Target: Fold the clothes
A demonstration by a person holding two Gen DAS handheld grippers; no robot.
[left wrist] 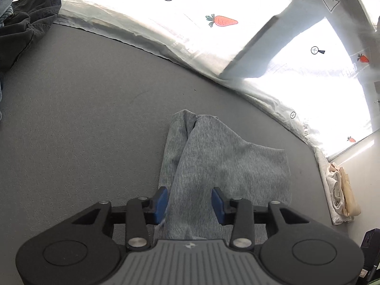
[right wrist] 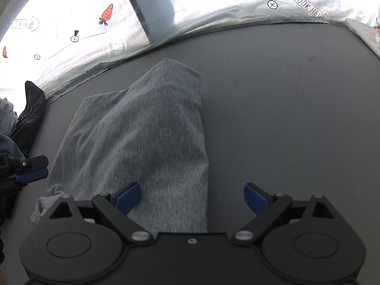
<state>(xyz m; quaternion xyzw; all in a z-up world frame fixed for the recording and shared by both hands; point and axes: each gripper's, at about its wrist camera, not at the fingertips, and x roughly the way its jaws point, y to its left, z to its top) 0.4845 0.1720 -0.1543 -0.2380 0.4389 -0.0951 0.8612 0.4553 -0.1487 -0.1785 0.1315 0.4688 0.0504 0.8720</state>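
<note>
A grey knit garment (left wrist: 213,166) lies folded lengthwise on the dark grey mat (left wrist: 83,118). In the left wrist view my left gripper (left wrist: 190,203) hovers over its near end, jaws partly apart. Cloth lies between the blue pads and they do not press on it. In the right wrist view the same garment (right wrist: 147,130) runs away from me toward the far edge. My right gripper (right wrist: 192,198) stands wide open over its near right edge, with the left pad above the cloth and the right pad above bare mat (right wrist: 285,118). One of the left gripper's fingers (right wrist: 33,175) shows at the left border.
A pile of dark clothes (left wrist: 23,23) sits at the mat's far left corner, seen as dark clothes (right wrist: 30,114) in the right view. A white sheet printed with carrots (left wrist: 220,21) borders the far edge. Cream cloths (left wrist: 342,194) lie bundled at the right.
</note>
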